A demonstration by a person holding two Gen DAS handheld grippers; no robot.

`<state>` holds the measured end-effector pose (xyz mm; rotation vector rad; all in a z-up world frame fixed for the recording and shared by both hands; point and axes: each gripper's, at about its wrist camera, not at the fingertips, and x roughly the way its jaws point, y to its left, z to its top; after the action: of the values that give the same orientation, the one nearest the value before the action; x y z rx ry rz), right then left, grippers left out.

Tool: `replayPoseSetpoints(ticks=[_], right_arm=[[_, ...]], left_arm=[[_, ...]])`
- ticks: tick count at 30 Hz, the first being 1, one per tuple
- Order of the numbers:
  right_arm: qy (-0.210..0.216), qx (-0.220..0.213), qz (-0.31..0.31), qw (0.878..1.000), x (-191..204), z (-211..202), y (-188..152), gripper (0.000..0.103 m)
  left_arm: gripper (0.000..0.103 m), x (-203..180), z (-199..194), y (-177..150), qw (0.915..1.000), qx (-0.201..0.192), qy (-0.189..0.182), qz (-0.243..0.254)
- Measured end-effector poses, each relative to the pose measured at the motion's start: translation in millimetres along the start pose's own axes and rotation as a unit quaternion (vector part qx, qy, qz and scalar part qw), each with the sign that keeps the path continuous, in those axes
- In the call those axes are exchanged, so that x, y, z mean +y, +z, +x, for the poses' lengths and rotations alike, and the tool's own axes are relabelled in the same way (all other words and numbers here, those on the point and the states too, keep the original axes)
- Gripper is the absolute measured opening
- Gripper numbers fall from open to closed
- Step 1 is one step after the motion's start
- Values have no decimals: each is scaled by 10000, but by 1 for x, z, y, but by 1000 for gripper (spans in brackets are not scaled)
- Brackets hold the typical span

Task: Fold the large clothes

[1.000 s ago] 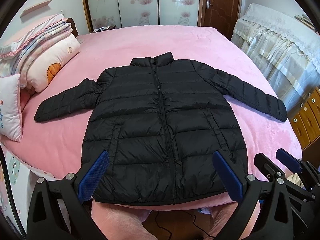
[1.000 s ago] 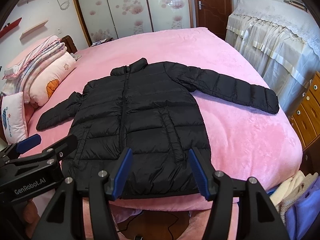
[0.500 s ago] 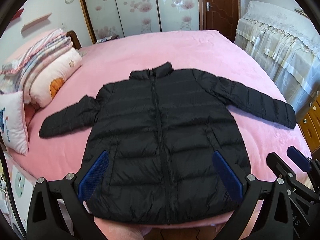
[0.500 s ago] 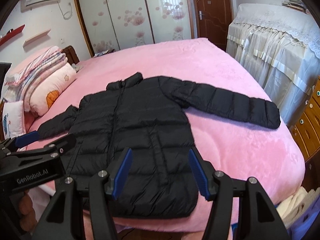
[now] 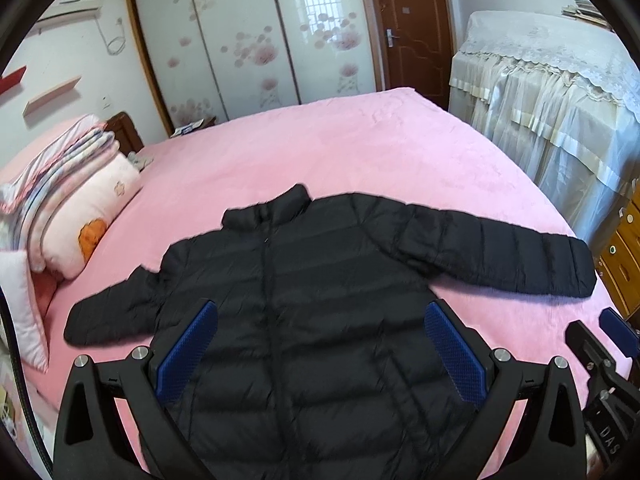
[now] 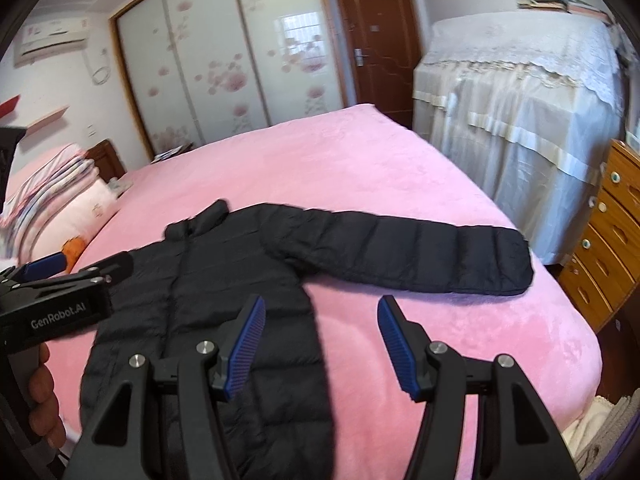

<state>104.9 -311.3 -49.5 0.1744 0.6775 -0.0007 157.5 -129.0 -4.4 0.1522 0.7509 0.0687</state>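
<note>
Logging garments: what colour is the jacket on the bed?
Plain black, quilted. The jacket shows best in the left wrist view, lying flat on the pink bed.

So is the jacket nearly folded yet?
Not yet. Done so far: the black jacket lies spread flat on the pink bed, zipped, both sleeves stretched out. In hand: nothing; the left gripper and right gripper hover open above it. Left: folding in the sleeves, then the body.

Bare pink bedspread [image 6: 460, 344] (pillows [image 5: 80, 216] left).
</note>
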Motion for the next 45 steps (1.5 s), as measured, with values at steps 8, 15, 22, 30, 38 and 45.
replayPoseSetpoints(ticks=[8,15,22,30,38,45], right_arm=[[-493,225,1150,9919,-94,55,10,59],[-855,764,2725,9553,-200,117,-24,59],[-873,731,3333,9359,-236,133,-45,59],[-837,443,3922,9150,-269,160,-41,59],[-935,99,3619,9274,-267,170,-22,4],[-189,-936,2315,9681,-173,118,39,3]], left_arm=[[103,-40,52,27,9998,-39,-153,77],[103,-82,105,28,9992,213,-180,303],[103,-123,142,18,9975,164,-106,682],[103,-162,169,22,9965,133,-266,782],[103,-154,171,17,9970,273,-348,630],[103,-67,153,10,9993,301,-182,-152]])
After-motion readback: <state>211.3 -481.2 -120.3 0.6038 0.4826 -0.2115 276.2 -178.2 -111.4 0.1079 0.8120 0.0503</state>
